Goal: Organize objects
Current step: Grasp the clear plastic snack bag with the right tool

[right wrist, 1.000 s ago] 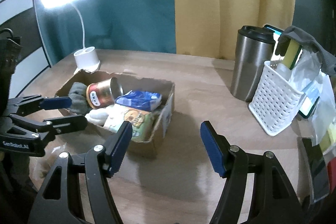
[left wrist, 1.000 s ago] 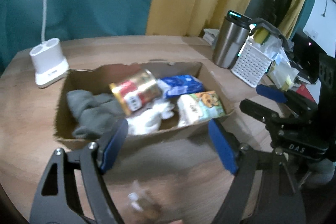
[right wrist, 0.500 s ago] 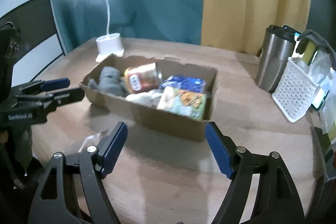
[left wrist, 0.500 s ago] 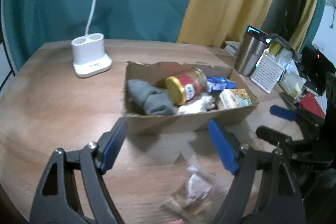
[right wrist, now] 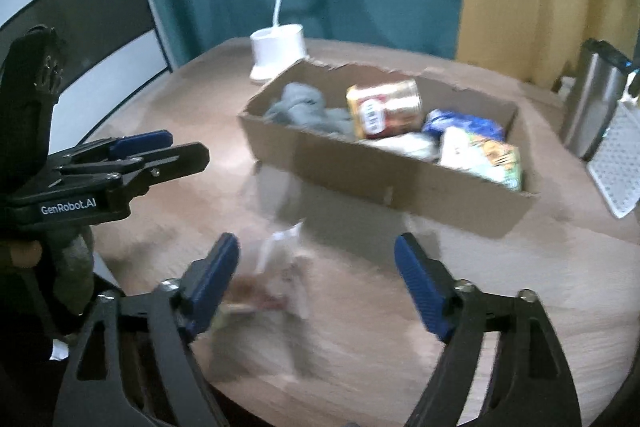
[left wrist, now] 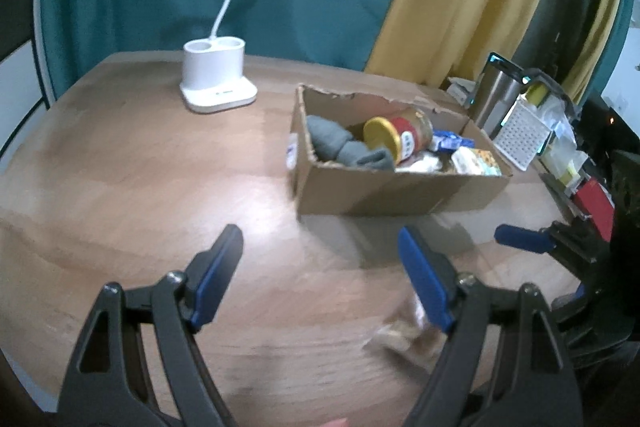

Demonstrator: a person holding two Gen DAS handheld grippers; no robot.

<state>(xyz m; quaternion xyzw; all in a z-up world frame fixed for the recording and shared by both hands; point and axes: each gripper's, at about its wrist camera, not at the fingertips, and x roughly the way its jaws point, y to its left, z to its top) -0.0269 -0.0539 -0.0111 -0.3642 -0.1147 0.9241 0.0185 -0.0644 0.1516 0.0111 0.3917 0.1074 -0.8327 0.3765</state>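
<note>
A cardboard box (left wrist: 400, 187) on the wooden table holds a grey cloth (left wrist: 344, 143), a red and gold can (left wrist: 400, 137), a blue packet (left wrist: 448, 141) and a printed carton (left wrist: 476, 161); the box also shows in the right wrist view (right wrist: 360, 171). A clear snack packet (right wrist: 280, 279) lies on the table near the front edge, between my right gripper's fingers; it is blurred. It also shows in the left wrist view (left wrist: 404, 335). My left gripper (left wrist: 320, 275) is open and empty. My right gripper (right wrist: 316, 279) is open over the packet.
A white lamp base (left wrist: 216, 79) stands at the back left. A steel tumbler (left wrist: 492, 95) and a white perforated basket (left wrist: 520, 135) of items stand right of the box. The table's front edge (right wrist: 360, 403) is close.
Both grippers have pulled back and swung left from the box. The snack packet now lies between my right gripper's fingers. Both stay open.
</note>
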